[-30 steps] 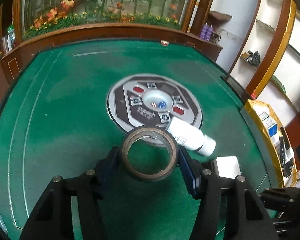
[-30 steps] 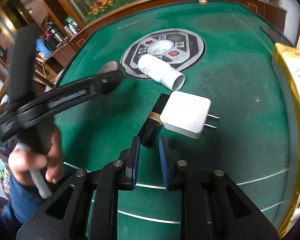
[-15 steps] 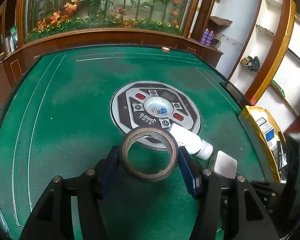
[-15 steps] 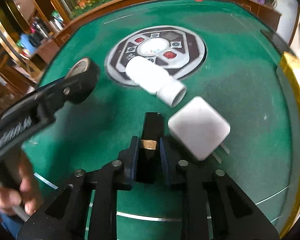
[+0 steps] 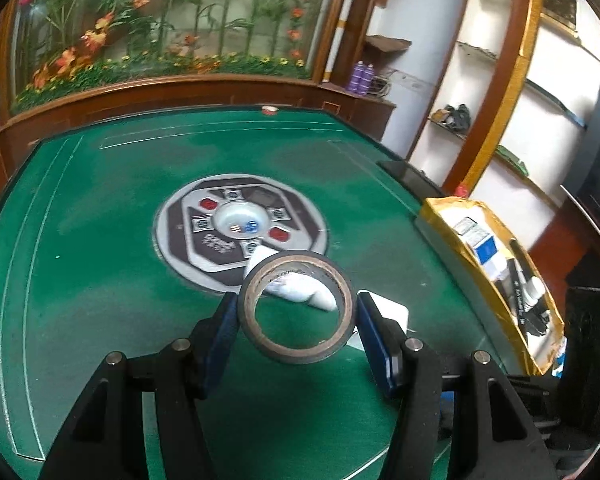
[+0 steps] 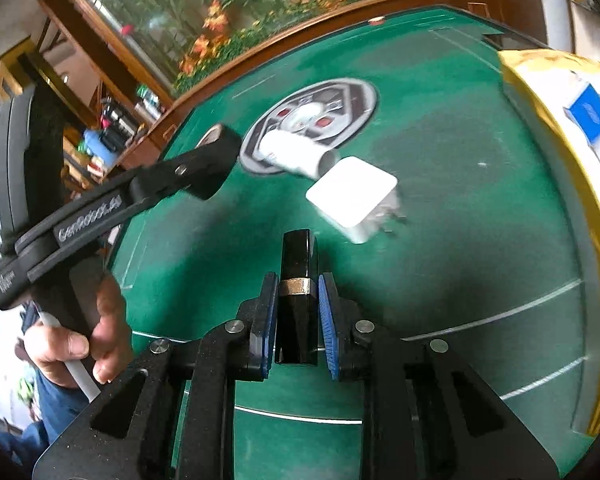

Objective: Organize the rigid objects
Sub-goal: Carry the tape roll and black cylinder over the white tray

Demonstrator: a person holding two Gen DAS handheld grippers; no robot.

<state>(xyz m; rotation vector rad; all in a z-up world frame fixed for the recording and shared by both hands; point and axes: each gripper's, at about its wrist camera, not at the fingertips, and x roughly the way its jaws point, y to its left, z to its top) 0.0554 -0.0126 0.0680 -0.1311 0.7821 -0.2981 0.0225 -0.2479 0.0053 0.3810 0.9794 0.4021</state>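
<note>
The right gripper is now holding the black lipstick tube clamped between its fingers, lifted clear of the green bench where it was lying a moment ago beside the white charger; the left gripper is still clamping the roll of tape by its sides. Both are ready for carrying, probably to the yellow-rimmed box at the bench edge. The charger and the white bottle are still waiting on the bench, near the carrying path
</note>
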